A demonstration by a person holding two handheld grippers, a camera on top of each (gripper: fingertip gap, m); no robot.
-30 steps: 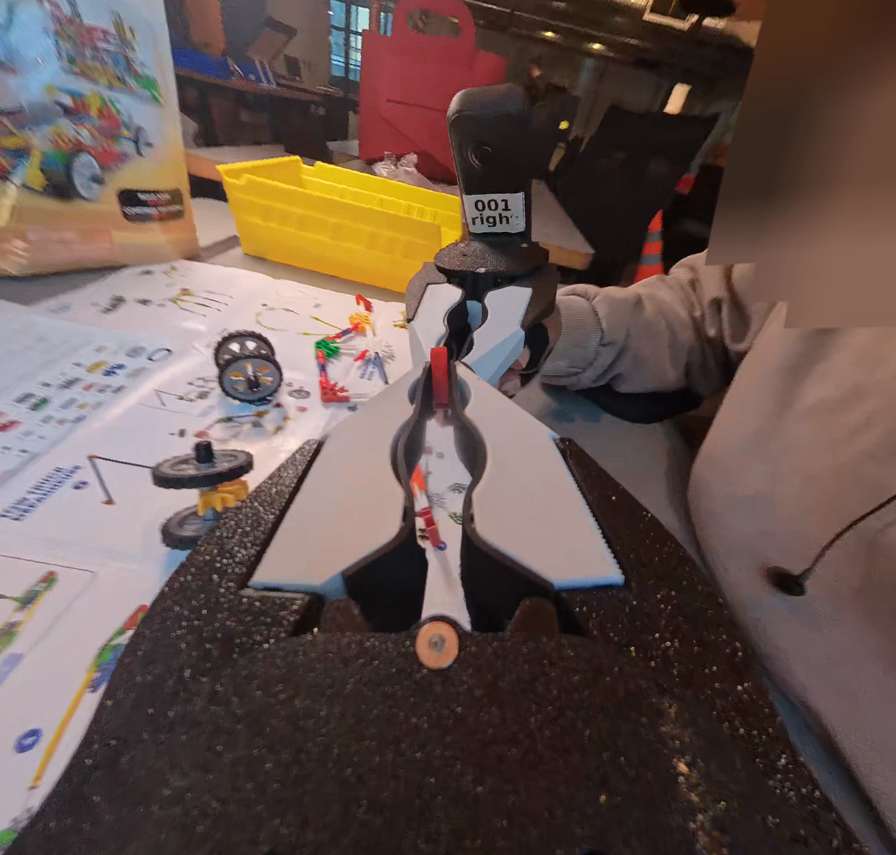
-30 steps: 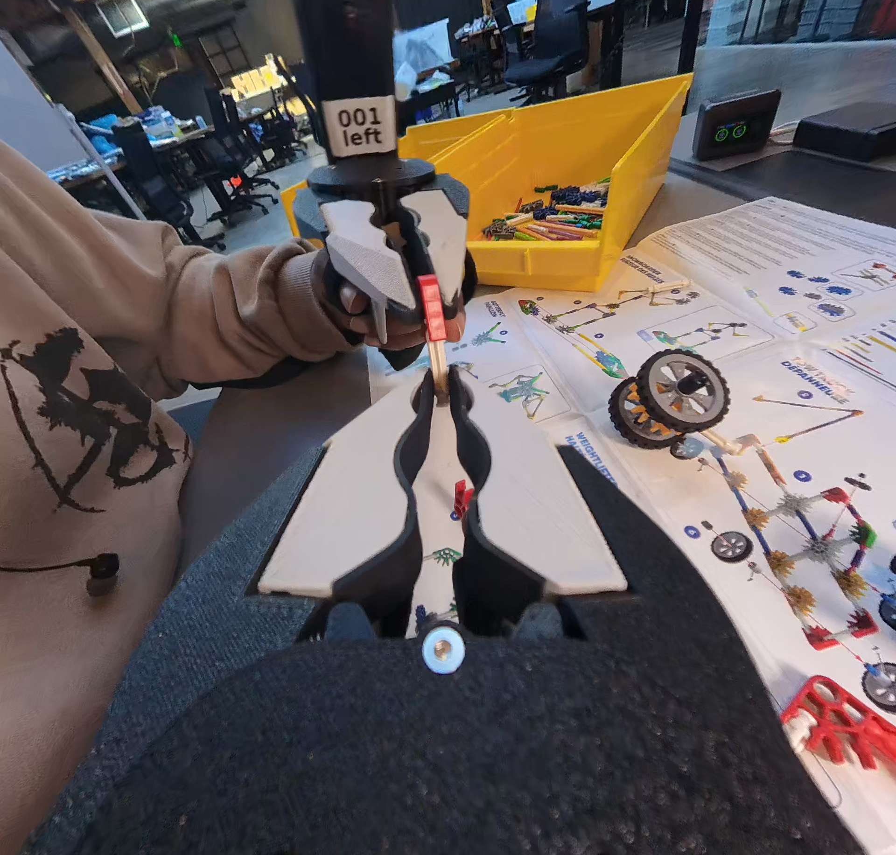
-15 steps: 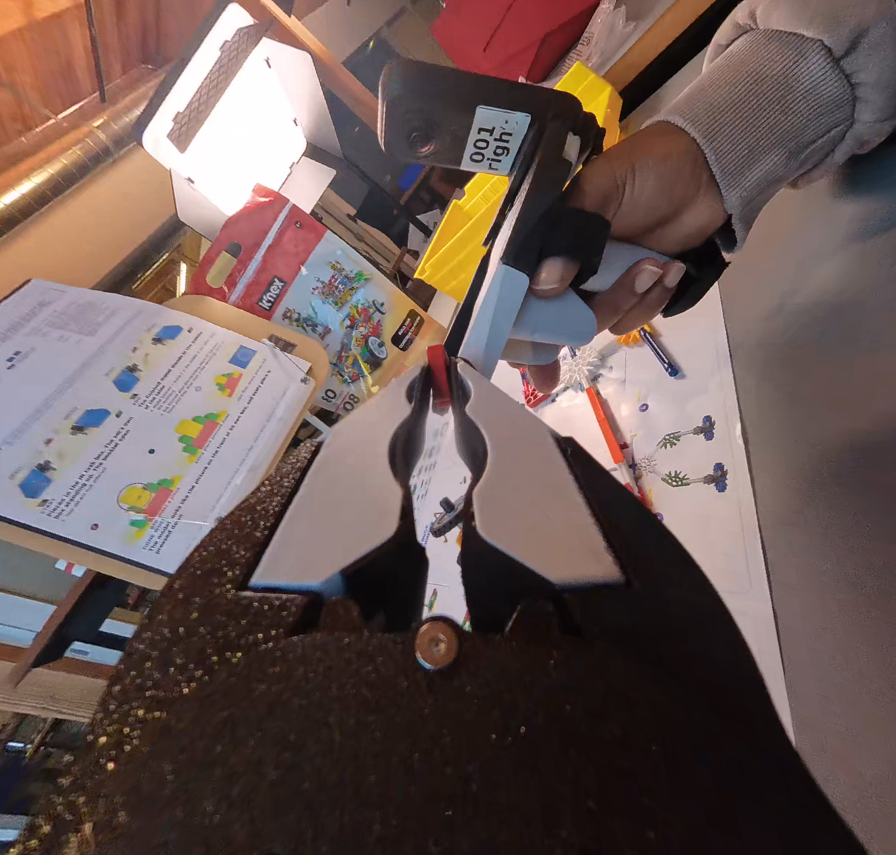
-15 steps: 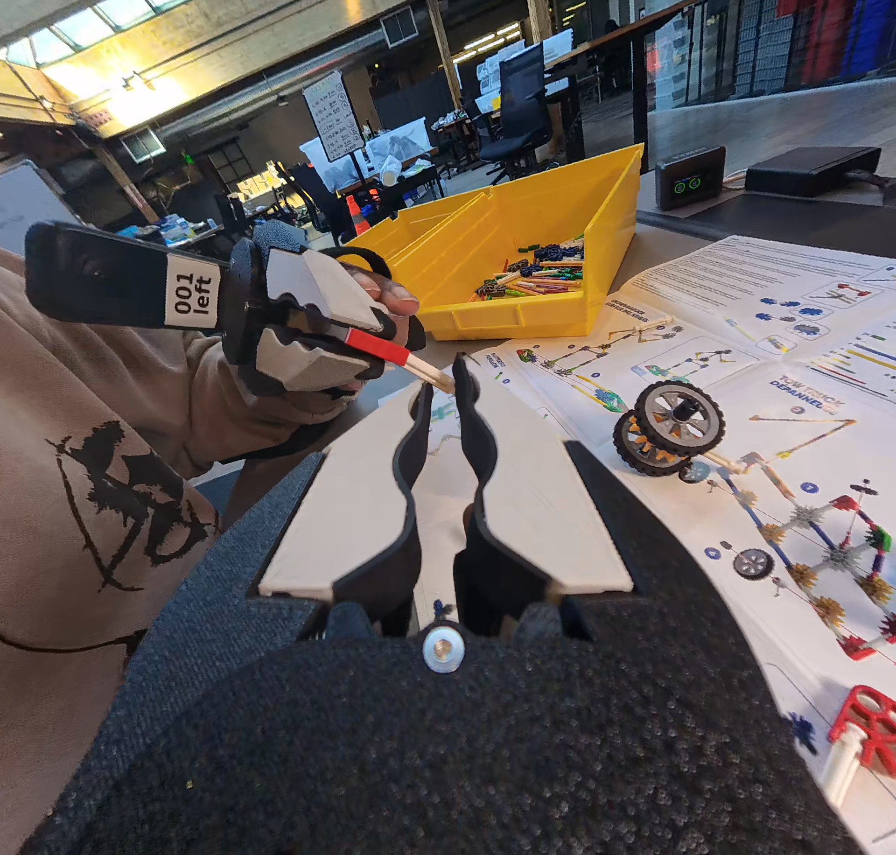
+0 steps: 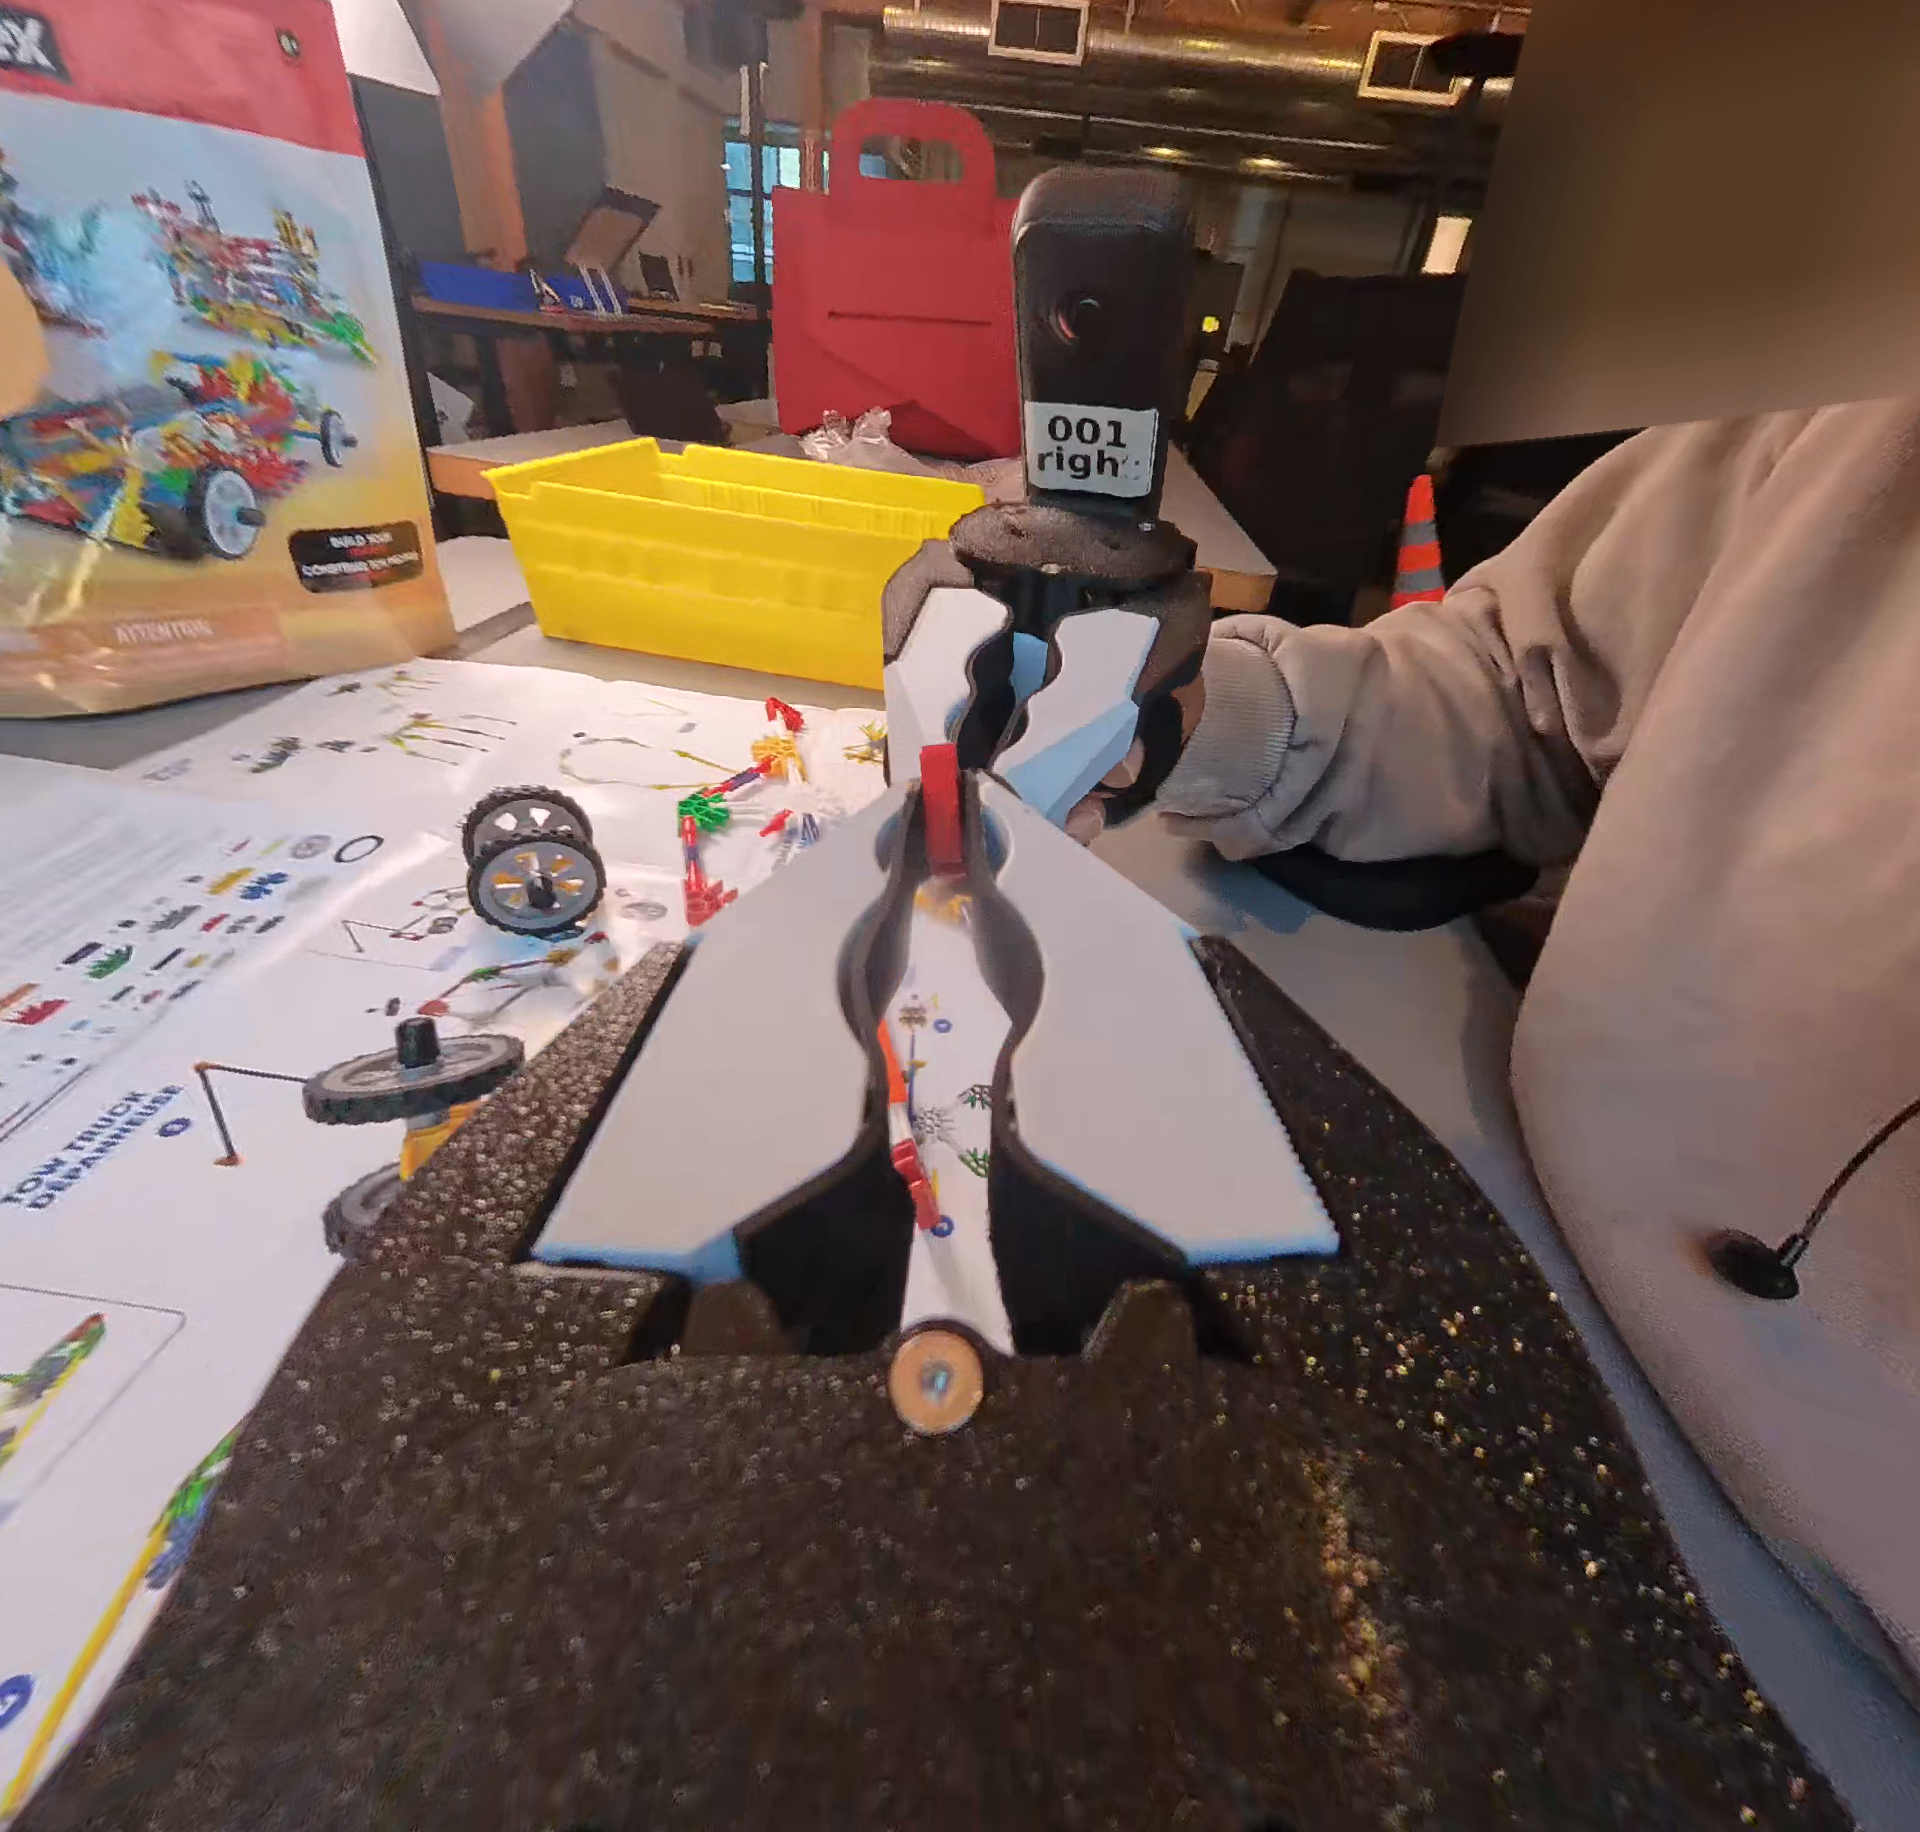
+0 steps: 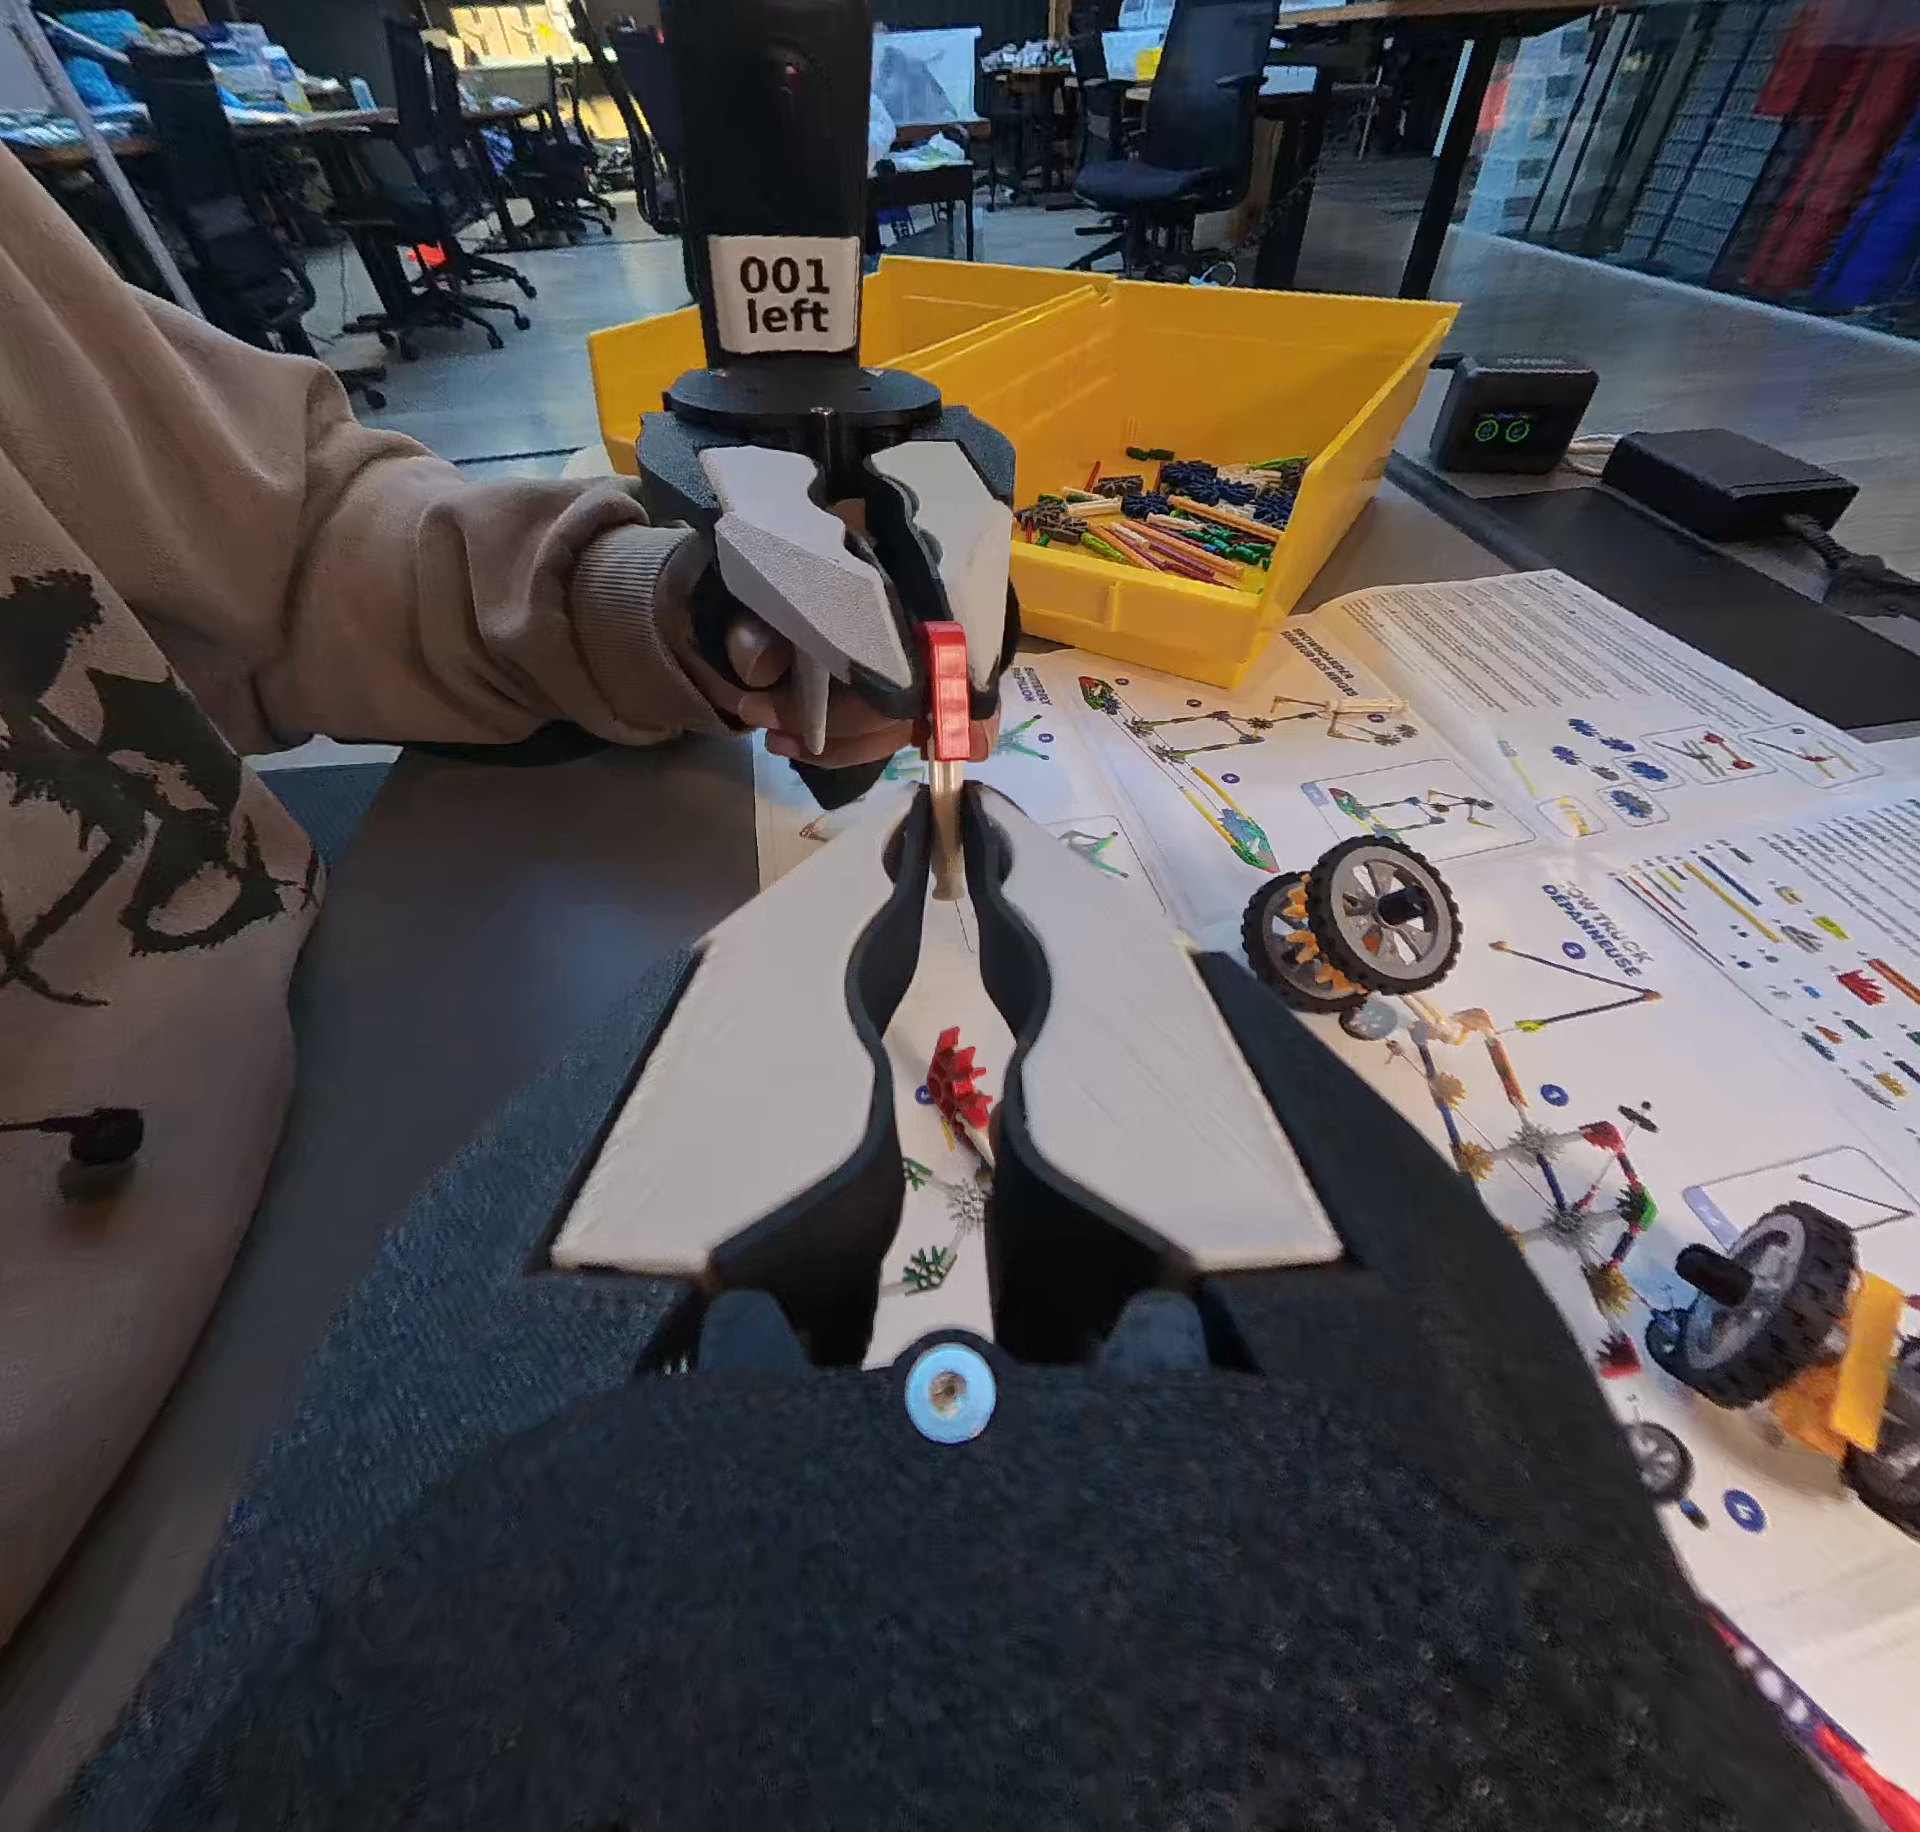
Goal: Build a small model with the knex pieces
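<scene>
The left gripper (image 5: 940, 795) was pressed together on a small red connector (image 5: 941, 818), pinching it at the very tips. The right gripper (image 6: 945, 808) faced it tip to tip, its jaws closed on a short tan rod (image 6: 943, 842). The rod's upper end met the bottom of the red connector, so the two pieces stood in line and touching, held in the air above the table (image 6: 499, 899). Whether the rod was fully seated in the connector could not be told.

Below them lay an unfolded instruction sheet (image 6: 1558, 743); a red toothed piece (image 6: 956, 1081) rested on it, showing between the right gripper's fingers. A pair of joined wheels (image 6: 1351, 925) stood just beside, and a part-built frame of rods (image 6: 1538, 1148) lay near. Farther off sat a yellow bin (image 6: 1351, 411) holding loose coloured rods, and a printed toy box (image 5: 208, 328) stood well apart.
</scene>
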